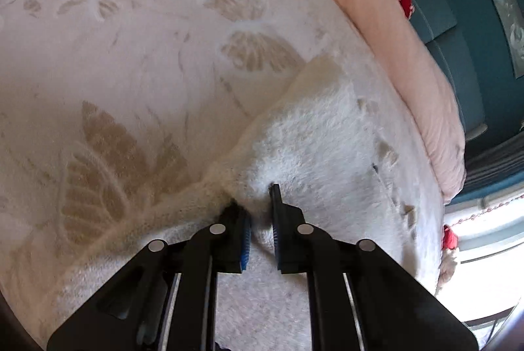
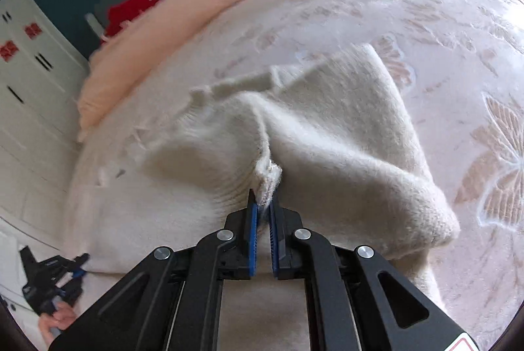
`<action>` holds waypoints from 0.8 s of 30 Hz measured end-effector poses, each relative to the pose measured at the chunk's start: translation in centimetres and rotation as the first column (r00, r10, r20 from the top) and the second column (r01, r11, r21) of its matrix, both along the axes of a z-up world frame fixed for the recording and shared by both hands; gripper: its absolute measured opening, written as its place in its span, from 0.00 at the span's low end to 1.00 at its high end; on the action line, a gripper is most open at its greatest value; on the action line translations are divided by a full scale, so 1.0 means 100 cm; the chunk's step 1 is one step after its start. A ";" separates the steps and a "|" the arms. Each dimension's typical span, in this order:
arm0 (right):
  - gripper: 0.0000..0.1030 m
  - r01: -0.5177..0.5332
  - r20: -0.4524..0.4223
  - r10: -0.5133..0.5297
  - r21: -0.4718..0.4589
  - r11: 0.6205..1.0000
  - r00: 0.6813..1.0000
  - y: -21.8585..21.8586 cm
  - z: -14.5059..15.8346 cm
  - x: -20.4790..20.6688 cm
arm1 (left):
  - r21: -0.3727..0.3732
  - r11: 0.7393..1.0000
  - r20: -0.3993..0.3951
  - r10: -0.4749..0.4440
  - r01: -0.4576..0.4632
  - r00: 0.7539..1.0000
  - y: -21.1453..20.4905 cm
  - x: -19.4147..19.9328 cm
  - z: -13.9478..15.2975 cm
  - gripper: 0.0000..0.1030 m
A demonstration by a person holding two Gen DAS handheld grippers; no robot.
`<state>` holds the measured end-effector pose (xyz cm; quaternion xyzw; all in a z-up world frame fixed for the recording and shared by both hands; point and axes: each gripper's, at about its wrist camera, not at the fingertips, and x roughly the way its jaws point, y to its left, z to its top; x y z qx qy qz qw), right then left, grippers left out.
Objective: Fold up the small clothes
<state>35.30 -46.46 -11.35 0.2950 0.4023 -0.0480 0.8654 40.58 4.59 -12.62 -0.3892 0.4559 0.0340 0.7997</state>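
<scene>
While each hand-held gripper (image 1: 258, 203) (image 2: 264, 203) pinches the sweater (image 2: 327, 128), a leaf-patterned blanket (image 1: 131, 72) lies beneath.

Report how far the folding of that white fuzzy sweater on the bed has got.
Done: the white fuzzy sweater lies on the floral blanket, one part already doubled over itself. In hand: the right gripper pinches a ribbed edge, lifting a fold, and the left gripper is shut on another part. Left: lay this fold flat and square it up; the sweater is still bunched, not a neat stack.
</scene>
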 end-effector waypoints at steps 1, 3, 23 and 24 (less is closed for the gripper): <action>0.06 -0.003 0.025 0.003 0.004 1.000 1.000 0.000 0.007 -0.001 | -0.012 1.000 0.011 0.010 -0.010 1.000 0.003 -0.001 0.003 0.10; 0.06 -0.001 0.100 -0.002 0.035 0.999 0.995 -0.001 0.025 -0.006 | -0.027 0.999 0.034 0.035 -0.034 0.999 0.011 -0.004 0.008 0.10; 0.08 -0.060 0.315 0.031 0.084 0.995 0.949 -0.004 0.074 0.007 | 0.076 0.997 0.057 -0.031 0.026 0.998 0.003 -0.004 -0.003 0.12; 0.08 -0.048 0.343 0.029 0.048 0.998 0.939 -0.006 0.081 0.000 | 0.083 0.996 0.058 -0.040 0.035 0.998 0.002 -0.004 -0.004 0.13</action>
